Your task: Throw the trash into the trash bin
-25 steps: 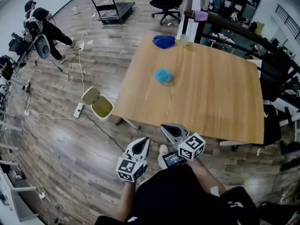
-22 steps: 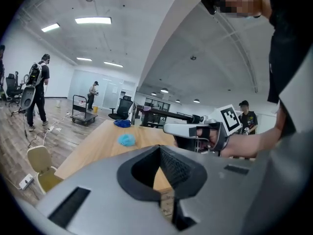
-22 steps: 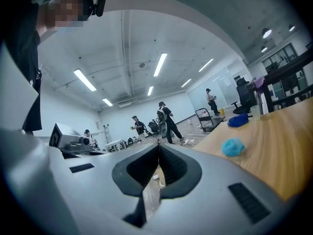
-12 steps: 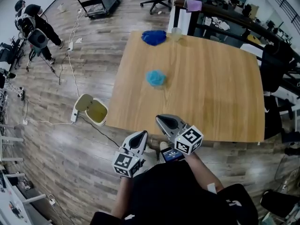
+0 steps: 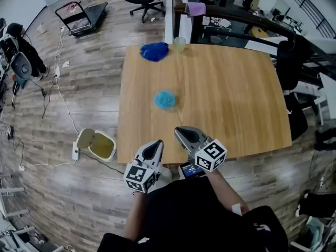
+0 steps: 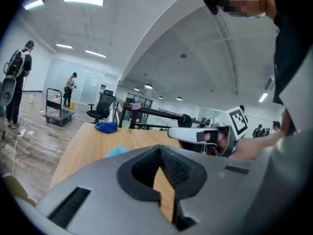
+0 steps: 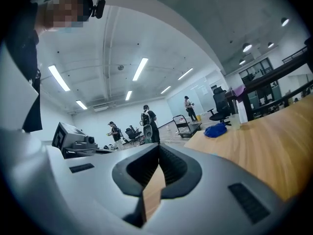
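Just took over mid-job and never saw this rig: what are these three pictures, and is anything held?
A person holds a two-jaw gripper in each hand. One picture comes from a head camera looking down; the others ride on the grippers. The left gripper and right gripper are both shut and empty, near the edge of the wooden table. On it lie a light blue wad, a darker blue wad and a clear cup. The open trash bin stands on the floor, left of the table.

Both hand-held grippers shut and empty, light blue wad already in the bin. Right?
No: the head view shows the light blue wad lying on the table, not in the trash bin. The left hand-held gripper and right hand-held gripper are shut and empty, as stated.
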Demonstrator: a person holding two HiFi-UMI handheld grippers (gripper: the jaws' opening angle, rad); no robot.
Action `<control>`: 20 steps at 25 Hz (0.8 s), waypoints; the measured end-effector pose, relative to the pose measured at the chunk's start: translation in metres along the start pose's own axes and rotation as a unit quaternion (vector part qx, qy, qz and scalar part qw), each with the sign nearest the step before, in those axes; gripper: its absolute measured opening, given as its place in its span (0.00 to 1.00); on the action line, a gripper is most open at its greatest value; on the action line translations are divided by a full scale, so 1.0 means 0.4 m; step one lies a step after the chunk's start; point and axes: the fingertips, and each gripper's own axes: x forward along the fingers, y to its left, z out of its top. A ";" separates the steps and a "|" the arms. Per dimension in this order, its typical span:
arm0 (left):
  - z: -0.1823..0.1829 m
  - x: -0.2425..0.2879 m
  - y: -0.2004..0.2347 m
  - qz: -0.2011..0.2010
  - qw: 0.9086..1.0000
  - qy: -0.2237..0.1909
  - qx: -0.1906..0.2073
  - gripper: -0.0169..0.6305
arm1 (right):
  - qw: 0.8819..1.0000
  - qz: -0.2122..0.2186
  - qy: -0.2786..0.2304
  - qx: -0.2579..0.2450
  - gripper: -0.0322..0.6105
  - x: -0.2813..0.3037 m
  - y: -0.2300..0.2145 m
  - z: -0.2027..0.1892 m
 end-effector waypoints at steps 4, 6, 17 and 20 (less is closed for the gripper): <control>0.002 0.026 0.042 -0.051 0.999 0.011 0.003 0.02 | 0.999 -0.033 -0.003 -0.008 0.05 0.030 -0.017 0.010; -0.023 0.041 0.058 -0.070 0.997 0.019 -0.005 0.02 | 0.998 -0.053 -0.002 -0.013 0.05 0.032 -0.030 0.003; -0.023 0.188 0.166 -0.025 0.999 0.033 -0.030 0.03 | 0.993 -0.109 0.033 0.004 0.05 0.040 -0.181 -0.005; -0.056 0.266 0.202 -0.007 0.998 0.052 -0.021 0.06 | 0.994 -0.104 0.041 0.013 0.05 0.044 -0.233 -0.018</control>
